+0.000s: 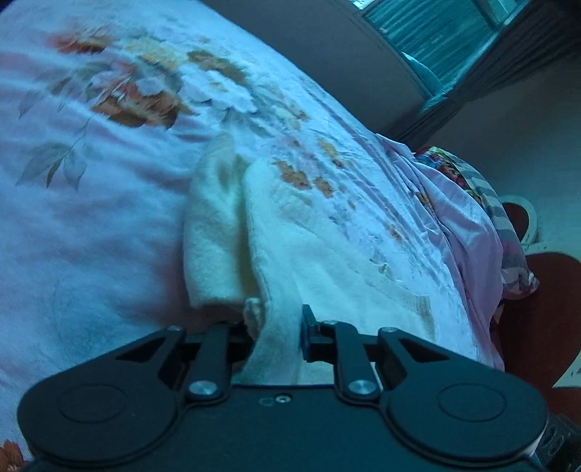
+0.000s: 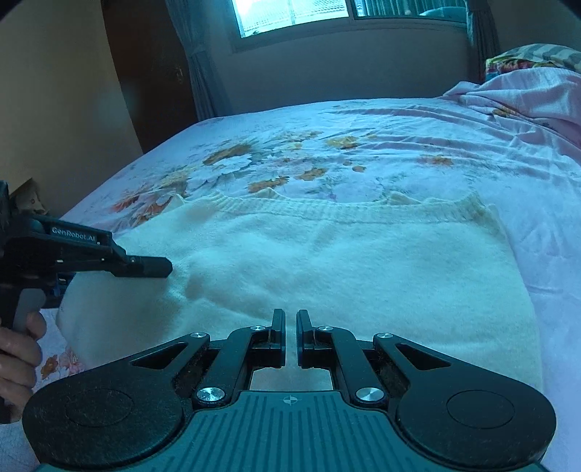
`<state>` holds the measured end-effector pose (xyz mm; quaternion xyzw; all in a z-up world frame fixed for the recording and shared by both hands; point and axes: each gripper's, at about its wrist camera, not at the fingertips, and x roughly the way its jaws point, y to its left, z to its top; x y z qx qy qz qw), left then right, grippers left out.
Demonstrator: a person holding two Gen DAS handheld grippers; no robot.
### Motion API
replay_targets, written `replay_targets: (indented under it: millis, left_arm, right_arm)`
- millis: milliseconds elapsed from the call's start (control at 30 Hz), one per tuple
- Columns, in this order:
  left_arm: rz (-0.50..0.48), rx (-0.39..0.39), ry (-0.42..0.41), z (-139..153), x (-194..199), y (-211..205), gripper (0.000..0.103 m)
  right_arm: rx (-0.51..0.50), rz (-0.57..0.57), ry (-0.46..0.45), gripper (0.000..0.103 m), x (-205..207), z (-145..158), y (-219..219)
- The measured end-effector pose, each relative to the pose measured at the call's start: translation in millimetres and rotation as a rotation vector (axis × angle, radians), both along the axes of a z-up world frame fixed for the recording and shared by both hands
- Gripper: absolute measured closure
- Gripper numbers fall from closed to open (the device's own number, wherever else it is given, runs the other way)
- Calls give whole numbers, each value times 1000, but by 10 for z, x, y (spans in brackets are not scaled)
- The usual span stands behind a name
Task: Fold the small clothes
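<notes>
A cream knitted sweater [image 2: 326,261] lies spread on the floral bedsheet [image 2: 326,145], its ribbed hem toward the far side. In the left wrist view my left gripper [image 1: 276,326] is shut on a lifted fold of the sweater [image 1: 276,254]; a sleeve-like flap [image 1: 214,232] lies to its left. The left gripper also shows in the right wrist view [image 2: 152,267] at the sweater's left edge, held by a hand [image 2: 18,355]. My right gripper [image 2: 289,326] sits low over the sweater's near edge, its jaws nearly closed with a thin gap, and nothing shows between them.
A crumpled pink sheet and a colourful pillow [image 2: 526,80] are piled at the bed's far right. A window [image 2: 290,14] with curtains is behind the bed. A dark door [image 2: 145,72] stands at left. The bed edge drops to a red floor [image 1: 544,308].
</notes>
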<state>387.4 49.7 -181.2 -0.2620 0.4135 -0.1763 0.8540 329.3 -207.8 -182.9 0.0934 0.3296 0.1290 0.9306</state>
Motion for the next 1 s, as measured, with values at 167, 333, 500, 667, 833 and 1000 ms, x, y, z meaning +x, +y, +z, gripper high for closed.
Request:
replay_targets:
  millis: [167,333,500,667,833,1000]
  left_arm:
    - [-145,99,-105,520,-107,-636,87]
    - [-303,240,-140,599,-271,-1633,87]
    - [-410,355,-49,152,-464,-2529,78]
    - [-470,278,-40,208,-644,-2630,66]
    - [-445,290,-85,460,-726,-2436,65]
    - [-338,384,-118,482,-782,-1965,64]
  right_arm:
    - [47,68,87,98,119,-215,69]
    - [252,-98,70,98,-211,-101,-657]
    - [370,-225,130,98,-549,-218,-1467]
    - [479,-218,131,97,-760,-253,-1795]
    - [514,-217,129,47,-830,-225,-1822]
    - [532,-258,99,41,-1015,-116,-1882]
